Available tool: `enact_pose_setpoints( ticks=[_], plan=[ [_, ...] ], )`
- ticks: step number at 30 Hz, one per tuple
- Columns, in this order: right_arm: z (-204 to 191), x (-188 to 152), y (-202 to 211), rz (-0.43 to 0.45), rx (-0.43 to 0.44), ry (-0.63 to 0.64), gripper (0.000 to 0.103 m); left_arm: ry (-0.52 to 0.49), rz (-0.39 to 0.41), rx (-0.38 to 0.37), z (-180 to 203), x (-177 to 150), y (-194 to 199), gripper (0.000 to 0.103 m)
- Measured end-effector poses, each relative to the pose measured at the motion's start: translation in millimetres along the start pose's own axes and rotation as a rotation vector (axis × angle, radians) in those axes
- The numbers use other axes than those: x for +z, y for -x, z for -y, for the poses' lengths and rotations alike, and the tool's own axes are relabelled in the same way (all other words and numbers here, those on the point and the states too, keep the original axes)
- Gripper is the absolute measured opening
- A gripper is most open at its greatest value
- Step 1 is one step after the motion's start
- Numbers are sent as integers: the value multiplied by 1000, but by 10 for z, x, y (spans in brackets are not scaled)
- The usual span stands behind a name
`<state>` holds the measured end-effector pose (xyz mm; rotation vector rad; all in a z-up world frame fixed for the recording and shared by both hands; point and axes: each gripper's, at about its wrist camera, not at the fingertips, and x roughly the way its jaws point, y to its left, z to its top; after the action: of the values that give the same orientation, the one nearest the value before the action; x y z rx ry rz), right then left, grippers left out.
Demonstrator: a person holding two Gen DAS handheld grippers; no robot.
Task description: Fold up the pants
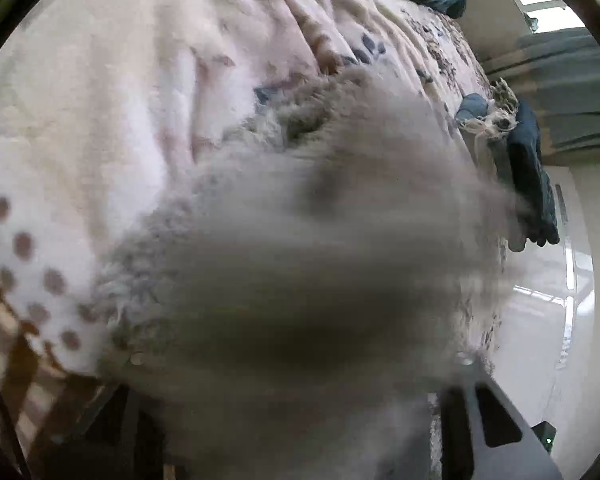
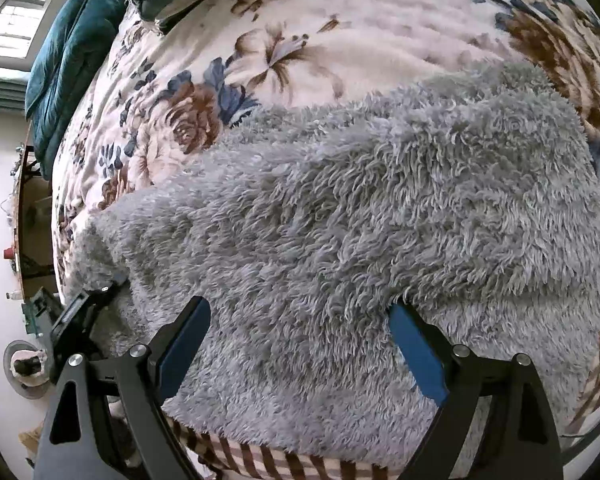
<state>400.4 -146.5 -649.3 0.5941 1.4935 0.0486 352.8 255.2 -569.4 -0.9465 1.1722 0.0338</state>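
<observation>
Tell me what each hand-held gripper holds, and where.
Left hand-held gripper: grey pants, apparently by their end edge. Right hand-held gripper: open, holding nothing.

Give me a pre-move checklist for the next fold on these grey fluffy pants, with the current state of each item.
1. Right gripper open, ready to grab: ok, its blue pads stand wide apart over the pants.
2. Right gripper not yet gripping fabric: ok, the fleece lies flat between the fingers.
3. Left gripper holding the pants' edge: cannot tell; in the left wrist view blurred grey fleece covers the fingers, and in the right wrist view the left gripper sits at the pants' left edge.
4. Pants lying flat on the floral blanket: ok where visible.
5. Near hem on the bed: ok, it rests by the checked cloth.
</observation>
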Motion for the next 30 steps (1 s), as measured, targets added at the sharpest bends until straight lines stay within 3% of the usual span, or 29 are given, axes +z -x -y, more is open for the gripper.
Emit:
enact_pose_setpoints(
  ticks=[2, 8, 11, 14, 19, 24, 27, 30],
  plan=[
    [19, -2, 34, 5, 11, 1, 93, -47, 30, -1, 151, -6, 101, 23],
    [249, -35, 213, 25, 59, -37, 93, -197, 135, -122, 895, -289, 719, 20],
    [450, -67, 355, 45, 76, -65, 93, -336, 135, -163, 1440, -656, 888, 20],
    [752, -103, 593, 80, 75, -108, 93, -461, 71, -220, 2039, -1157, 850, 20],
    [1494, -196, 1011, 129, 30, -189, 93, -624, -67, -225, 2764, -2064, 334, 20],
    [2324, -321, 1300, 152, -53, -283, 93, -804, -216, -130, 3192, -3022, -541, 20],
    [2800, -401, 1464, 163, -81, -343, 93, -852, -297, -63, 3237, -3400, -995, 20],
    [3058, -452, 1591, 177, -80, -366, 93, -869, -322, 26, 3281, -3514, -1268, 31]
  ],
)
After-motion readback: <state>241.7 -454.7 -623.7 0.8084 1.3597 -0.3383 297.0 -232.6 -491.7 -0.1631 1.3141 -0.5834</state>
